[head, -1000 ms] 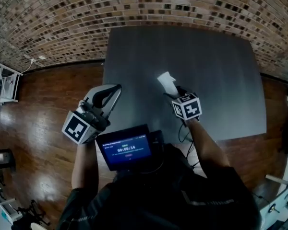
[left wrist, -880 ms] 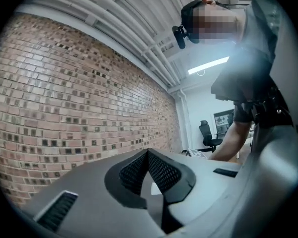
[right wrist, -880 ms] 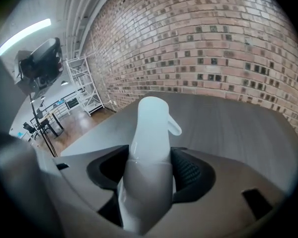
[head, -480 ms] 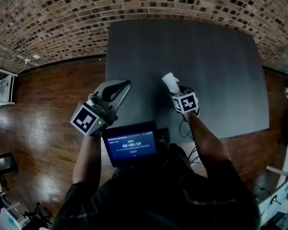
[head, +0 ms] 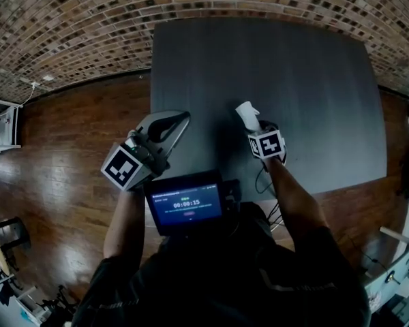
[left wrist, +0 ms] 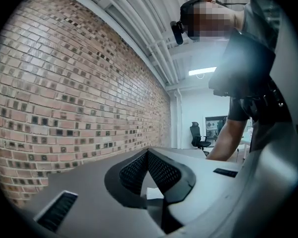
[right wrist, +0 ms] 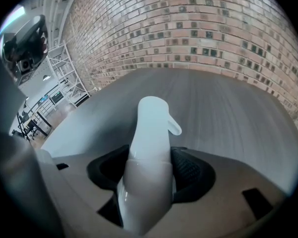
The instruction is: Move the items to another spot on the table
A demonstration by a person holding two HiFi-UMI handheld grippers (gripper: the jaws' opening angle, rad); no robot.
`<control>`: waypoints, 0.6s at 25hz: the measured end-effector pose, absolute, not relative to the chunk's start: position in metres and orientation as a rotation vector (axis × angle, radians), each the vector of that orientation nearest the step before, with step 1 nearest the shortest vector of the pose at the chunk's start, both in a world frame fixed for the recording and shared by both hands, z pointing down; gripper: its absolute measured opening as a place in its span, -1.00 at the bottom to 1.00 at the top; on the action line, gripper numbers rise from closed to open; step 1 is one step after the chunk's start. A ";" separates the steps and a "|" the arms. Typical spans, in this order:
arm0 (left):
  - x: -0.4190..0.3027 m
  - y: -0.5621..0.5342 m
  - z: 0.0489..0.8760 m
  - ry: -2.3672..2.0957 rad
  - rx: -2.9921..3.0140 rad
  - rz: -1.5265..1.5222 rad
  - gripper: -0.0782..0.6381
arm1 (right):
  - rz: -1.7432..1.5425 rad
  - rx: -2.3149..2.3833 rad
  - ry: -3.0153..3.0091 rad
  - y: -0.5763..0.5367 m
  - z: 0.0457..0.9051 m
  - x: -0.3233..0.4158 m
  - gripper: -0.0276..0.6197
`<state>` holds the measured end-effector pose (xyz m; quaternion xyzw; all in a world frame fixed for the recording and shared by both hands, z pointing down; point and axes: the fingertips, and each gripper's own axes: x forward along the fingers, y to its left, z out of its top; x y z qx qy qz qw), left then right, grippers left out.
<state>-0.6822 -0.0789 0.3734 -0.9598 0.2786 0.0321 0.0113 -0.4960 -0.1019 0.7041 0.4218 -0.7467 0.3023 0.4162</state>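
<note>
A white plastic bottle [head: 245, 114] with a small spout sticks up out of my right gripper [head: 255, 129], over the near middle of the dark grey table [head: 300, 60]. In the right gripper view the black pads [right wrist: 191, 170] press on both sides of the bottle [right wrist: 151, 133], so my right gripper [right wrist: 149, 168] is shut on it. I cannot tell whether the bottle's base touches the table. My left gripper [head: 179, 119] hangs at the table's near left edge with its tips together. Nothing shows between the jaws of the left gripper [left wrist: 148, 152].
A small screen [head: 187, 206] sits on the person's chest below the grippers. Brown wooden floor [head: 68, 148] lies left of the table, with a white metal rack [head: 0, 121] at the far left. A brick wall [head: 88, 19] runs behind the table.
The right gripper has sunk towards the table with the bottle still held. The left gripper has shifted right, closer to the table's left edge, and a little lower.
</note>
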 end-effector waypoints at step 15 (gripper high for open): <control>-0.678 -0.080 0.378 0.835 -2.992 0.095 -0.80 | 0.763 1.168 -1.836 -0.115 0.703 -0.480 0.19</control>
